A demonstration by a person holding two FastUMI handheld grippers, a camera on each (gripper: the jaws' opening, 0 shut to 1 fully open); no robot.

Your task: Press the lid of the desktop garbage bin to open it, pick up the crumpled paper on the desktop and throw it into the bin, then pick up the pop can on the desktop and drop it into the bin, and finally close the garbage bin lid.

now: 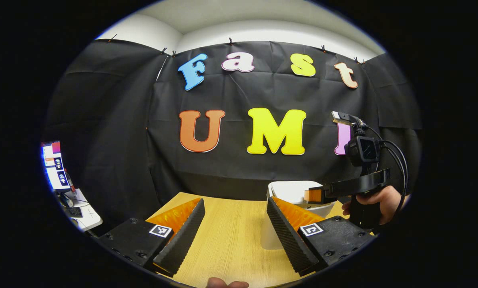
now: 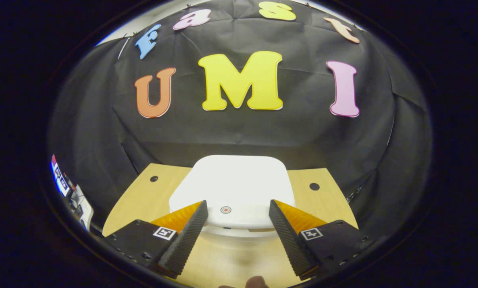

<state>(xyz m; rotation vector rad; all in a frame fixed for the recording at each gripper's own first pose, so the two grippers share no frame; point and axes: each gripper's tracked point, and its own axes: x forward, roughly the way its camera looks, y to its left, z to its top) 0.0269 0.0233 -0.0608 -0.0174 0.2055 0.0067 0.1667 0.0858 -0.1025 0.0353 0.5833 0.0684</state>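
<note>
Left gripper (image 1: 235, 228) hangs over the wooden desktop (image 1: 231, 240), fingers spread wide, nothing between them but bare wood. Just behind its right-hand finger stands the white garbage bin (image 1: 291, 192), partly hidden by that finger.

Past the bin, in the left gripper view, the right gripper (image 1: 315, 195) is held in a hand (image 1: 377, 202), its fingers level and reaching in over the bin's top. A camera (image 1: 363, 150) sits on top of it, with black cables looping down at the side. Whether the tips touch the lid is hard to tell from this angle.

In the right gripper view the bin lid (image 2: 233, 186) lies closed and flat, white with rounded corners, a small round ring mark (image 2: 225, 209) near its front edge. The right gripper's fingers stand spread apart, one to each side of that mark, their tips overlapping the lid's front rim. They pinch nothing.

A monitor (image 1: 55, 164) glows at the far left, beside the booth, on a white side table (image 1: 85, 214). Two dark holes show in the desktop, one on either side of the bin.
</note>
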